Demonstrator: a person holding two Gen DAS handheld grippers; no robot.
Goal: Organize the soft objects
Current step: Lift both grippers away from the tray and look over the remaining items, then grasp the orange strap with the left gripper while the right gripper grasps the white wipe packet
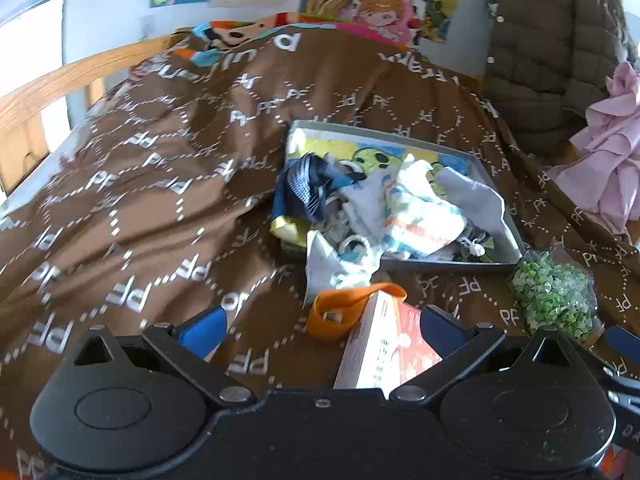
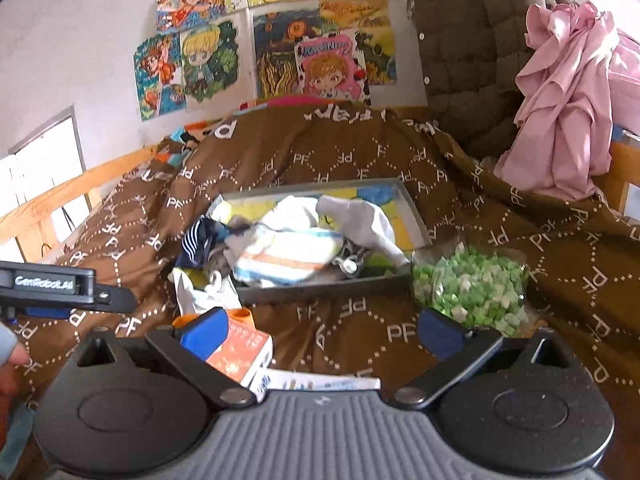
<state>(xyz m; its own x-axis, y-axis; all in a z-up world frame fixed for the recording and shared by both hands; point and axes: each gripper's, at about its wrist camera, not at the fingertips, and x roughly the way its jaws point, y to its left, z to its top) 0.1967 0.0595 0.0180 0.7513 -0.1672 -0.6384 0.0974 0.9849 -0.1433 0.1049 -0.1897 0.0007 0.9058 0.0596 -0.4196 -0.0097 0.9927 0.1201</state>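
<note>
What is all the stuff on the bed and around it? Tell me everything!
blanket: one, brown with white letters, over the bed
tray: one, grey, on the blanket
cloth pile: several, white, blue, striped, in the tray, some spilling over its near edge
bag of green bits: one, right of the tray
box: one, orange-white, near front
orange strap: one, by the box
quilted jacket: one, olive, back right
pink garment: one, back right
cartoon pictures: many, on the wall
left hand-held gripper: open
right hand-held gripper: open

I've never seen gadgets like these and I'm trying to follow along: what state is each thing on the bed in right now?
Left gripper: open, empty.
Right gripper: open, empty.
Grey tray: piled with crumpled socks and cloths, some spilling over its left edge.
Bag of green pieces: lying beside the tray.
Orange box: lying on the blanket.
Pink garment: heaped, unfolded.
</note>
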